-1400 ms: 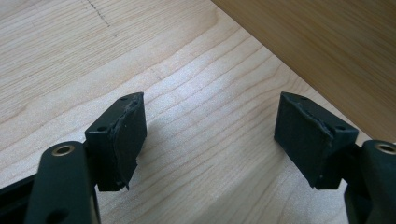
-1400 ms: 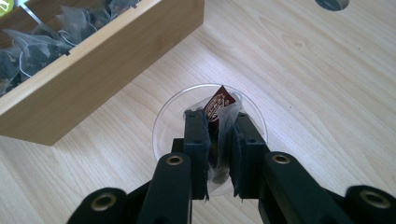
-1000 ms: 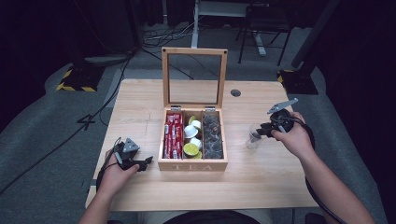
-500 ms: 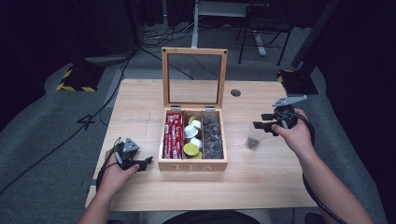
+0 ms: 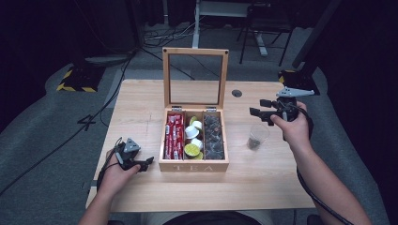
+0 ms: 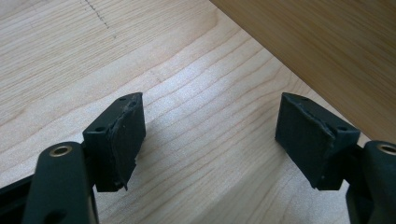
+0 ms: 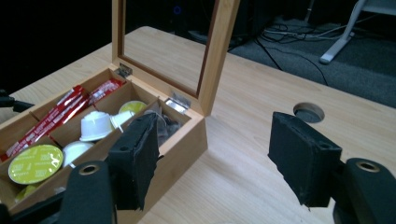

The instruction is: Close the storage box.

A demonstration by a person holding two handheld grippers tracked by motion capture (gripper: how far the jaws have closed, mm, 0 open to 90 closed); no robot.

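An open wooden tea box [image 5: 193, 166] stands mid-table with its glass lid [image 5: 195, 78] upright. It holds red sachets [image 5: 174, 137], white and yellow-green capsules [image 5: 192, 140] and dark packets [image 5: 213, 136]. A small clear cup [image 5: 256, 137] with something dark in it stands on the table right of the box. My right gripper [image 5: 258, 107] hovers above and just behind the cup; its jaws have just been opening, stand open, and have nothing between them [image 7: 210, 140]. My left gripper [image 5: 144, 164] rests open by the box's front left corner, over bare wood [image 6: 210, 121].
The wooden table [image 5: 141, 108] has a round cable hole [image 5: 237, 93] behind the cup. In the right gripper view the box wall [image 7: 182, 144] lies close to the left jaw. Dark floor, cables and stands surround the table.
The right gripper let go of the clear cup, opened its jaws and rose up and back from it. The cup now stands alone on the table. The left gripper kept still.
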